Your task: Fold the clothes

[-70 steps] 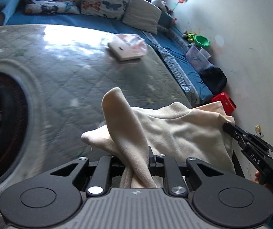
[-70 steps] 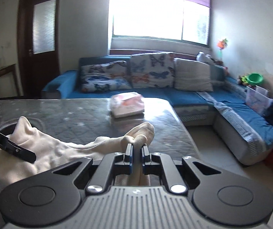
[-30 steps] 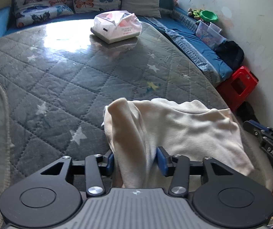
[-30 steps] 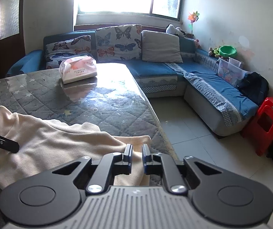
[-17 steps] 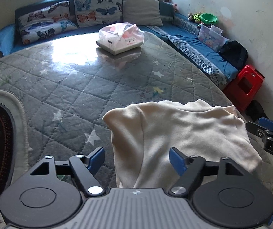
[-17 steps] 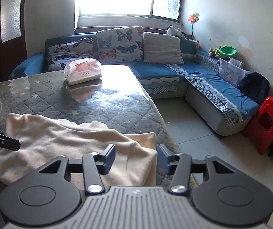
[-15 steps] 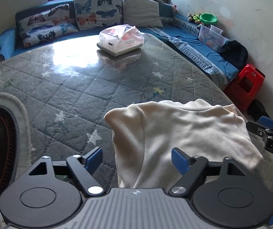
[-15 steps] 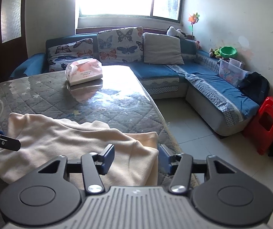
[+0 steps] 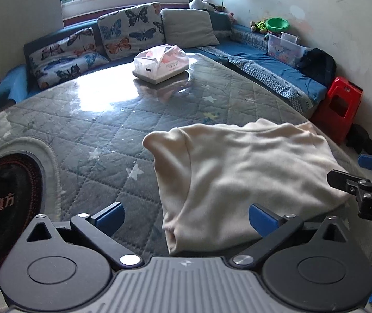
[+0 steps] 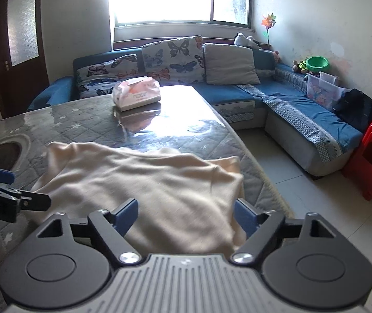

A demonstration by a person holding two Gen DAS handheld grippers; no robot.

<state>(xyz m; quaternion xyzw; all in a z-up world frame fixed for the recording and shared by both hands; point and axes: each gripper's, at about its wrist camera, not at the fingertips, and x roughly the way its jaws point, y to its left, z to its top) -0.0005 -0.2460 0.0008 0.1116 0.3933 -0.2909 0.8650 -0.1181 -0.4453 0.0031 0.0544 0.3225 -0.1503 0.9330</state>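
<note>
Lying folded on the quilted desk (image 9: 87, 130), a cream garment (image 9: 243, 177) sits between both grippers' just-opened fingers (image 9: 109, 215); a tissue pack (image 9: 160, 64) stands far behind.

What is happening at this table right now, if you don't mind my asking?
A person holding a gripper in each hand is folding a cream garment on the quilted table. The garment lies folded near the table's edge. The left gripper and right gripper have just been opening and both stand open, their fingers not pressing the cloth. A tissue pack sits further back.
</note>
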